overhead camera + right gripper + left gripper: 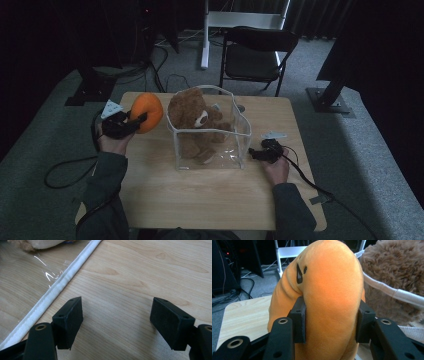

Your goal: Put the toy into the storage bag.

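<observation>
The left hand-held gripper [140,121] is held raised over the left part of the counter [210,195], clenched on the orange plush toy [148,112], just beside the clear bag [242,132]. A black mark on the orange plush toy is seen in the left gripper view. The right hand-held gripper [116,323] is kept low with jaws released, over bare wood beside the bag's white hem [53,290].

My high view looks forward and down over the whole table [210,200] from my side. My left gripper view sits tight behind the orange plush [329,290], facing the clear bag [392,292] that the high view shares. My right gripper view looks steeply down, close on tabletop beside that bag's seam.
</observation>
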Motion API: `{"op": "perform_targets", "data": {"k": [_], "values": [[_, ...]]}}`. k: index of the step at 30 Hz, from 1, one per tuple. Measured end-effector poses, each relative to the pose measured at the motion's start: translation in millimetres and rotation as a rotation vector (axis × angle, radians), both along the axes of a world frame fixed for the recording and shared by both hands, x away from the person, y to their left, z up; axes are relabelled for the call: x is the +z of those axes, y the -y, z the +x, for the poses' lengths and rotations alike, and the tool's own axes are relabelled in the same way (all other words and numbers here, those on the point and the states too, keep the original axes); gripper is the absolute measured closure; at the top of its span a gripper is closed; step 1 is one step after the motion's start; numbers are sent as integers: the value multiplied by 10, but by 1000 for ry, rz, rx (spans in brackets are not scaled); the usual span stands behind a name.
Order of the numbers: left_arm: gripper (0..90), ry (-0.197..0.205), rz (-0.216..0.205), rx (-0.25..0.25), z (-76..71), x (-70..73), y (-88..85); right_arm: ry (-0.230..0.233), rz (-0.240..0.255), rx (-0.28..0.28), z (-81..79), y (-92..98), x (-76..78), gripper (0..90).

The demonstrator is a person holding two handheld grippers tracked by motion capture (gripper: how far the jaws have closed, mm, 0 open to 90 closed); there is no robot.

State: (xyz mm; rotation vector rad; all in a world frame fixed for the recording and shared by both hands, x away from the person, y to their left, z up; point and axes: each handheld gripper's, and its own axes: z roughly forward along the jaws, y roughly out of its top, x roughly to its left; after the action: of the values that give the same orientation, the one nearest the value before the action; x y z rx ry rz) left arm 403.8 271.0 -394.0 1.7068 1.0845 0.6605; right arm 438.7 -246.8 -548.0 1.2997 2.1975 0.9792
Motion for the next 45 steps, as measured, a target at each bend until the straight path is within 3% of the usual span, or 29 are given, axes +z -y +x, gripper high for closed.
{"op": "perform_targets", "data": {"k": [17,45], "values": [[552,22,-15,-2,-7,135,-44,0,-1,7,-1,-2,0,254],[550,92,-24,-19,-32,512,-38,-1,0,12,-3,-4,1,254]]}}
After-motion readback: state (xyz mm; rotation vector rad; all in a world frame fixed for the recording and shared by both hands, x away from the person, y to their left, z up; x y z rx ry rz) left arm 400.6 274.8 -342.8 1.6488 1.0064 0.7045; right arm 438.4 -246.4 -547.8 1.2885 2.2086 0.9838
